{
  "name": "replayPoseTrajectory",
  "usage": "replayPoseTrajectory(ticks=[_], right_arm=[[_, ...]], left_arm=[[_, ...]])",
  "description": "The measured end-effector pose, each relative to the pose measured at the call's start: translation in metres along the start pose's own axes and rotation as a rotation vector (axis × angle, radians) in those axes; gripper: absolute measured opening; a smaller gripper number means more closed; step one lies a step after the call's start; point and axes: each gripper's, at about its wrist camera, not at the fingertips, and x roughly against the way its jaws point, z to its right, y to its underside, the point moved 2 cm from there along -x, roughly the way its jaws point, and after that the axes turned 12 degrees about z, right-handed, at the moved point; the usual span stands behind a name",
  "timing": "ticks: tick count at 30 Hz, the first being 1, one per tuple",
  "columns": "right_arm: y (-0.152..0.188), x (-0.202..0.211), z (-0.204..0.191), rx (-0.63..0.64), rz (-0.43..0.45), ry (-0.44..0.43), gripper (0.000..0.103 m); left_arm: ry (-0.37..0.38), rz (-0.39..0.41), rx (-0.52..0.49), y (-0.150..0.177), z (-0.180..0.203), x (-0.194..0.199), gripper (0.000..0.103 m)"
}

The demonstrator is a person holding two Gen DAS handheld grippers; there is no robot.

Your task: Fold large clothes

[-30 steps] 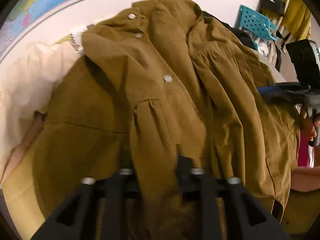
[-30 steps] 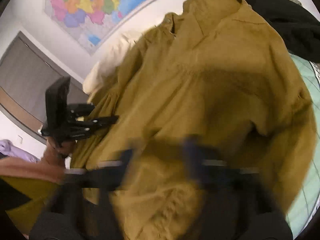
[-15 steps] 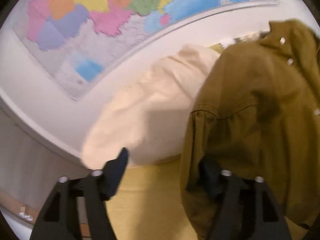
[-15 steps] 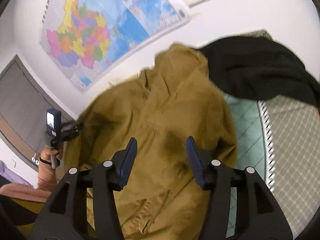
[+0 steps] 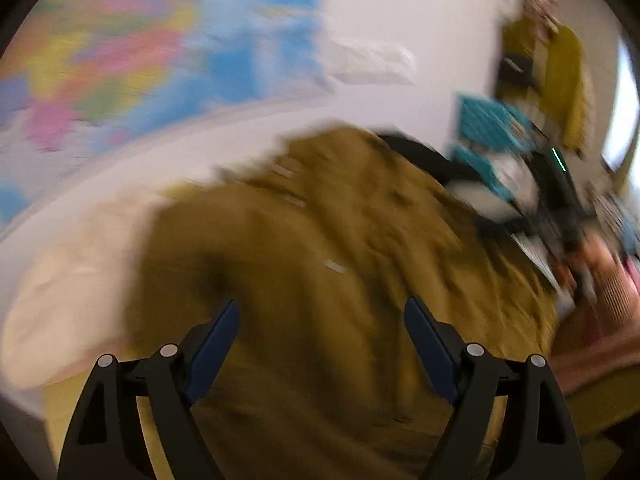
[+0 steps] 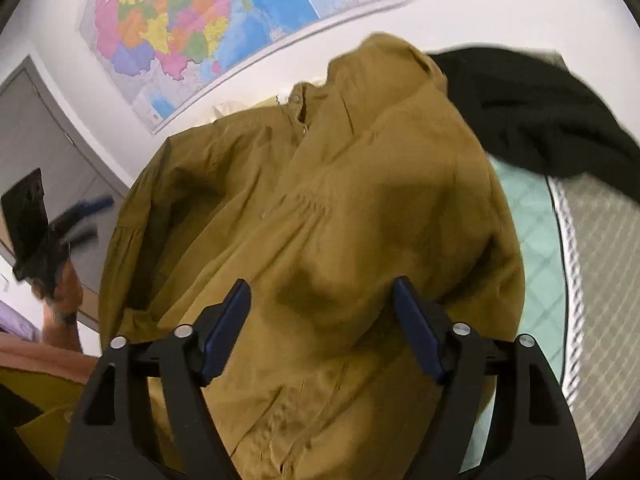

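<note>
A large olive-brown button shirt (image 6: 320, 220) lies spread and rumpled on the table, collar toward the wall. It also shows, motion-blurred, in the left wrist view (image 5: 320, 280). My right gripper (image 6: 322, 328) is open and empty, held above the shirt's lower middle. My left gripper (image 5: 320, 344) is open and empty above the shirt's left part. The left gripper also shows in the right wrist view (image 6: 80, 220), raised at the shirt's left edge. The right gripper appears blurred at the right of the left wrist view (image 5: 560, 216).
A black garment (image 6: 540, 120) lies right of the shirt's collar. A cream cloth (image 5: 68, 300) lies to the shirt's left. A mint-green mat (image 6: 532, 232) and grey checked surface (image 6: 600, 280) lie at right. A map (image 6: 224, 20) hangs on the wall behind.
Both grippers let go of the shirt and opened, then lifted off it. The left gripper swung left toward the wall and now sweeps back over the shirt. The shirt lies flatter.
</note>
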Motion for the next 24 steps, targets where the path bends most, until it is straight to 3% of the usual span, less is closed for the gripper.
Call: replayPoseTrajectory(ticks=[4,6,7,9,11,16,19,20,24], right_arm=[[-0.016,-0.026,-0.019,0.149,0.011,0.073,0.078],[-0.025,-0.043,-0.028,0.252,0.001,0.162,0.079],[-0.029,-0.044,-0.028,0.25,0.001,0.155,0.078],[-0.039,-0.035,-0.03,0.226,0.032,0.111,0.077],[-0.046,-0.028,-0.035,0.28,0.071,0.122,0.08],[-0.031,-0.08,-0.032,0.374,-0.103,0.149,0.076],[-0.021,-0.105,-0.016,0.397,-0.179,0.184,0.039],[-0.021,-0.107,-0.012,0.395,-0.181,0.187,0.011],[-0.045,-0.064,0.012,0.236,-0.058,0.099,0.008]], left_arm=[[0.083,-0.206,-0.053,0.034,0.035,-0.055,0.079],[0.084,-0.289,-0.085,0.049,0.045,-0.074,0.077],[0.085,-0.315,-0.098,0.053,0.048,-0.078,0.074],[0.097,-0.329,-0.117,0.056,0.053,-0.078,0.07],[0.119,-0.33,-0.114,0.056,0.054,-0.075,0.07],[0.146,-0.347,-0.09,0.053,0.053,-0.08,0.069],[0.149,-0.348,-0.088,0.048,0.053,-0.083,0.067],[0.151,-0.345,-0.09,0.044,0.053,-0.084,0.067],[0.176,-0.28,-0.076,0.017,0.051,-0.079,0.067]])
